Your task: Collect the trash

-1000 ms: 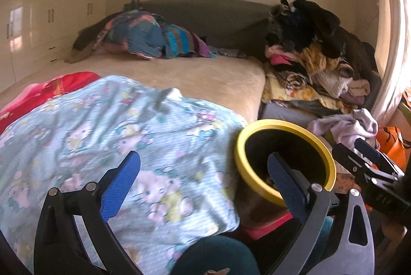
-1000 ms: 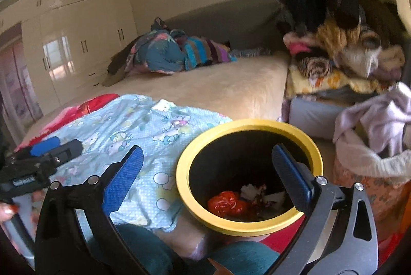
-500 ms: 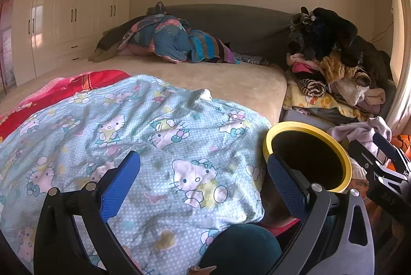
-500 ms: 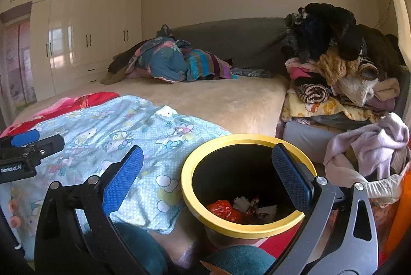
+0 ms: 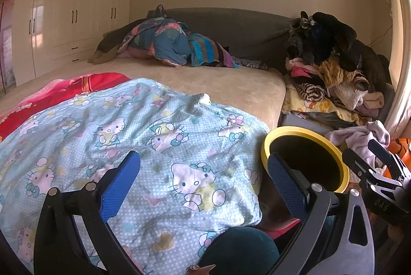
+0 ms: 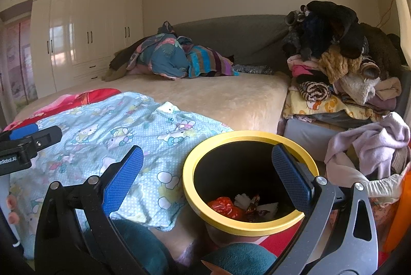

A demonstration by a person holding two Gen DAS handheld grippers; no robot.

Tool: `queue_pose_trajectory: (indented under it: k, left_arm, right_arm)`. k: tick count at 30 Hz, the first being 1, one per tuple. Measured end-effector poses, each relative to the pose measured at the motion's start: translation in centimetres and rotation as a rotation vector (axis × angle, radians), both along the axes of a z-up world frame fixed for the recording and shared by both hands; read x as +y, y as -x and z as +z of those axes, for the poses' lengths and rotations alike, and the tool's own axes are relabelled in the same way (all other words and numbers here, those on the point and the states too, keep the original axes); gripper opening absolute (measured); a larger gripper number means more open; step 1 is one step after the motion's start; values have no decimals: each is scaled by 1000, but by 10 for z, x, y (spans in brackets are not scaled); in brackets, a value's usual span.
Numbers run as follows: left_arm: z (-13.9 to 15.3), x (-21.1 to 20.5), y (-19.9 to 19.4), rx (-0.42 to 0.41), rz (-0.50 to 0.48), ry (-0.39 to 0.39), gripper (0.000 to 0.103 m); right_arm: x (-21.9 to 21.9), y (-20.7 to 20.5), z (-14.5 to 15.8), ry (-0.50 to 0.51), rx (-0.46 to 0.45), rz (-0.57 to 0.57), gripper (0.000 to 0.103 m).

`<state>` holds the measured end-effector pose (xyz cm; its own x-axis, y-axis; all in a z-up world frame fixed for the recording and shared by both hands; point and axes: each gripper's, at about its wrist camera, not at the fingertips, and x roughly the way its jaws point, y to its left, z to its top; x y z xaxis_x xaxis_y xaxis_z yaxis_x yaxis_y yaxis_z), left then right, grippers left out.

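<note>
Trash (image 6: 241, 205), a red wrapper among paper scraps, is seen at the bottom of the yellow-rimmed bin (image 6: 246, 228) only from the right wrist; from the left wrist the bin (image 5: 305, 136) interior appears dark. Left gripper (image 5: 203, 187) and right gripper (image 6: 205, 182) are held wide apart, empty, the former above the Hello Kitty blanket (image 5: 154, 131).

A wide bed (image 5: 231, 84) with a beige cover fills the room. Spread over its near end lies a light blue cartoon-cat blanket (image 5: 143, 146), and at ten o'clock from it a red blanket (image 5: 84, 84) peeks out, touching its edge. Up at twelve o'clock, against the grey headboard (image 5: 244, 28), sits a heap of bedding (image 5: 169, 46) in blue florals and stripes. The middle stretch of mattress lies bare.
</note>
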<state>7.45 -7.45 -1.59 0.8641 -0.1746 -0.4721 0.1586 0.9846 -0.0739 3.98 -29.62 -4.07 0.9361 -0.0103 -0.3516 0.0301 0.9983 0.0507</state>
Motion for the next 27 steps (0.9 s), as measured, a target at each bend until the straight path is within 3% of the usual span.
queue_pose_trajectory:
  k: [27]
  left_arm:
    - [2,-1,1,-7,-1,-3,97]
  right_arm:
    - [-3,1,-3,-11,-1,-13,92]
